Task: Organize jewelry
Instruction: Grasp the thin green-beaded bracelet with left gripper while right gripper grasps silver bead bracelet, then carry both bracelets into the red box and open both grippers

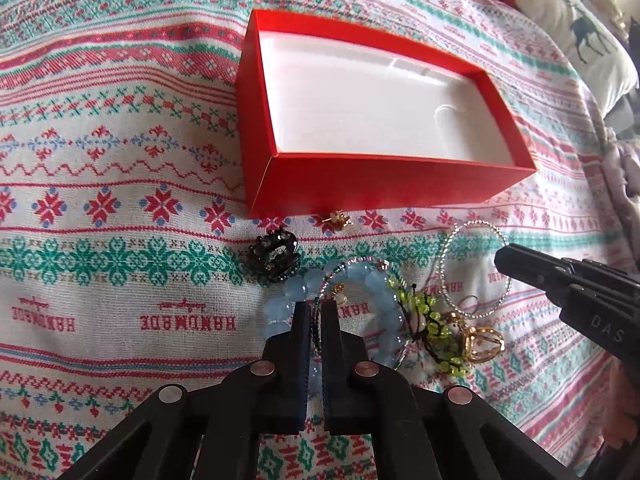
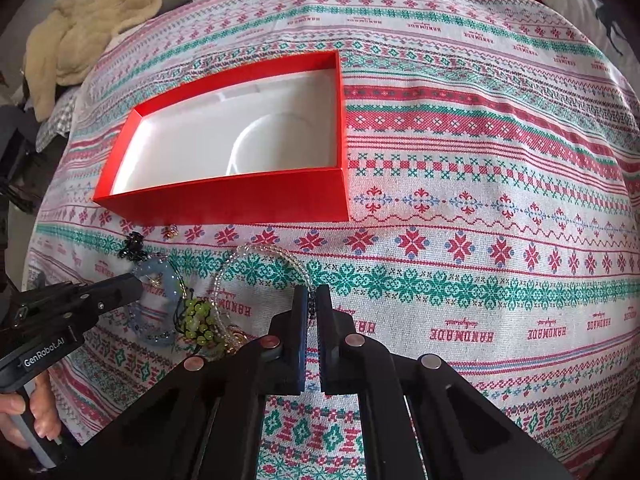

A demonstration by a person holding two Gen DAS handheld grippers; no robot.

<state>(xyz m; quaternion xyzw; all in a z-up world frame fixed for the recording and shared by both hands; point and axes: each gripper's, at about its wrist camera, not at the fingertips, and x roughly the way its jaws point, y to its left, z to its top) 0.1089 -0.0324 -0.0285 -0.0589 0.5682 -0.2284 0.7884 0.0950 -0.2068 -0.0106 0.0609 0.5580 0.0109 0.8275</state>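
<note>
Spread over everything: woven cloth w/ red and green cross-stitch bands (image 1: 120, 184). Far centre on it: open red cardboard box w/ white moulded liner (image 1: 392, 190), nothing inside yet.

Near side of box, heaped close together: pale blue glass-bead bracelet (image 1: 376, 276), thin clear-bead hoop bracelet (image 1: 444, 268), green bead cluster on dark cord (image 1: 424, 316), black rhinestone ring (image 1: 274, 258) at left, gold open-frame charm (image 1: 482, 340) at right, small gold stud earring (image 1: 338, 219) just beside box wall.

Left gripper (image 1: 316, 308): jaws nearly together, clamped on thin multicolour seed-bead strand (image 1: 317, 320) lying over blue bracelet. Right gripper (image 2: 312, 294): jaws nearly together, pinching clear-bead hoop at its right edge.

Handling, as judgement: all light; strands limp, prob. snag on neighbours when lifted, so lift slow and straight up. Glass beads smooth, likely slip — grip on cord btwn beads. Ring stiff: take across band. Stud tiny, hardest pick.
</note>
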